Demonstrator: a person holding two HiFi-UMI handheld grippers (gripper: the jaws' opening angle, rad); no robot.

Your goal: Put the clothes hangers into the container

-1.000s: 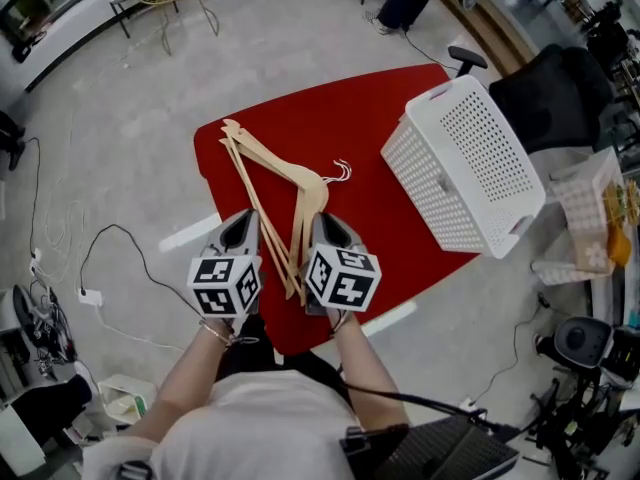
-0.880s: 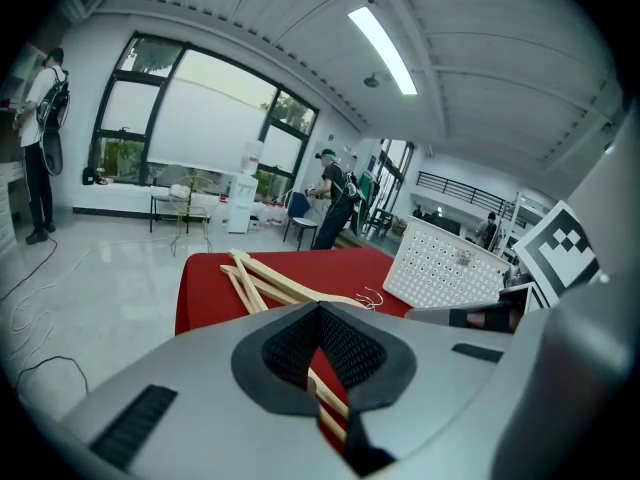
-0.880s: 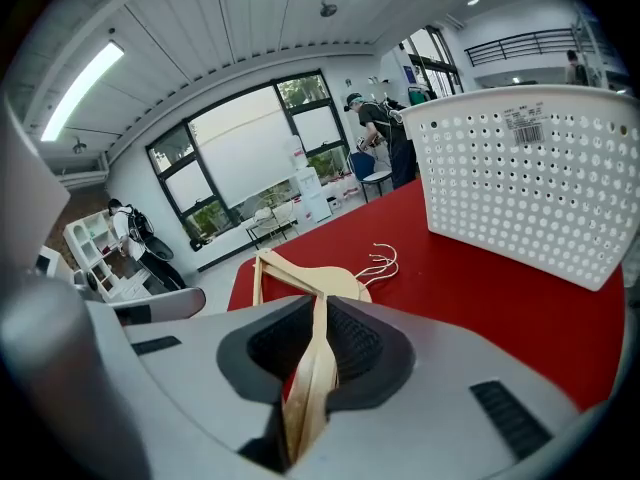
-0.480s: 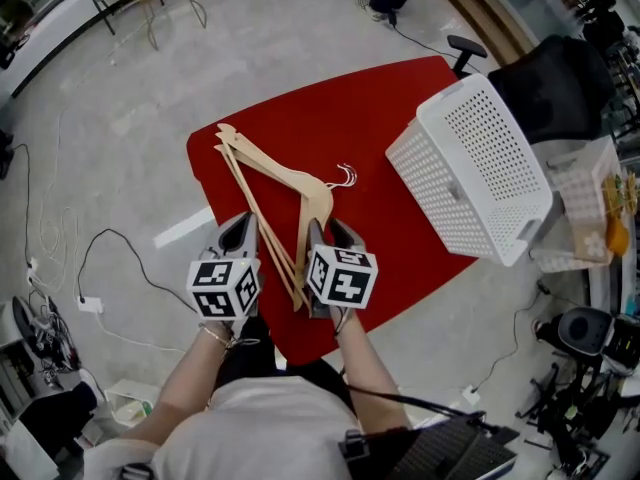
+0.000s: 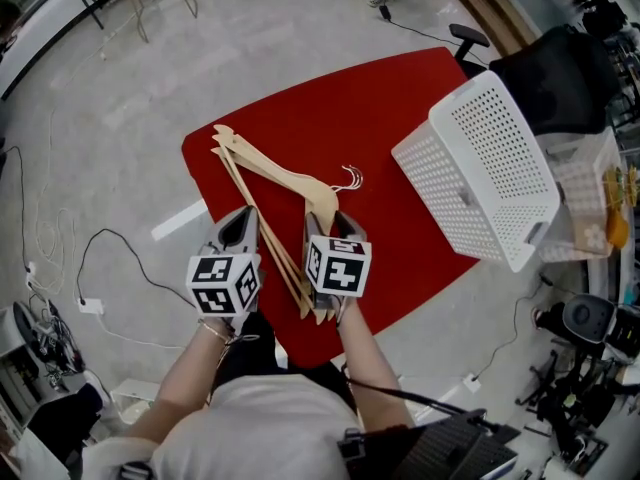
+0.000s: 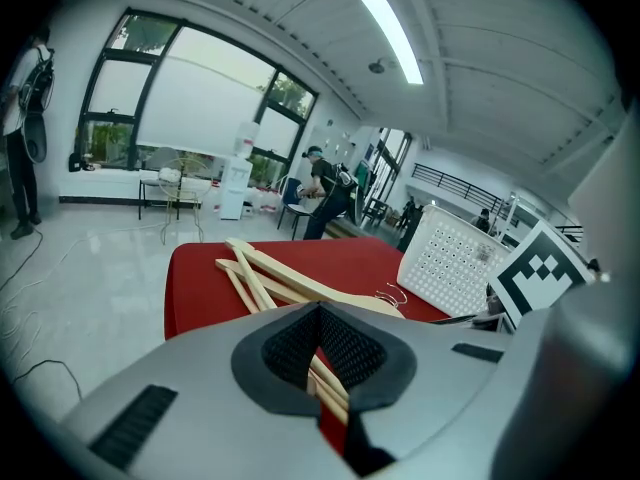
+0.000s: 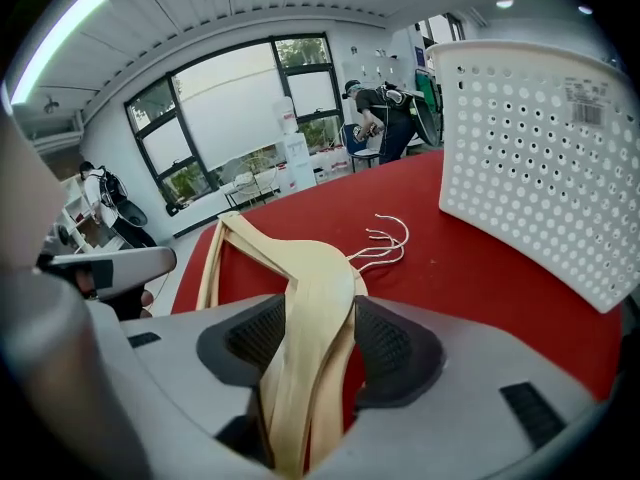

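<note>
The right gripper (image 5: 332, 223) has just been opening its jaws. A second ago it hung shut over the near end of the pile. Now its pads stand wide on either side of the pale wooden clothes hangers (image 7: 315, 268), with the stacked arms running straight down the gap. It is not pressing on them yet, so this looks like the set-up for a grasp rather than the grasp itself.

The left gripper (image 6: 320, 310) sits beside it with its tips drawn together. The hangers' thin lower bars show through the slit behind the tips.

All the hangers lie on the red table (image 5: 300, 118), their wire hooks (image 5: 350, 176) pointing toward the white perforated plastic basket (image 5: 490, 168) at the table's right side, well apart from them. None has gone in as far as these views show, so the task is at its start.

- **Left grip:** I cannot tell whether the left pads actually pinch those bars or merely sit over them.
- **Hanger ends:** both marker cubes cover the near ends of the hangers in the head view.
- **Hanger count:** three hooks suggest three hangers, but the stack is too tight to be sure.
- **Basket:** its inside faces away and is not visible.
</note>
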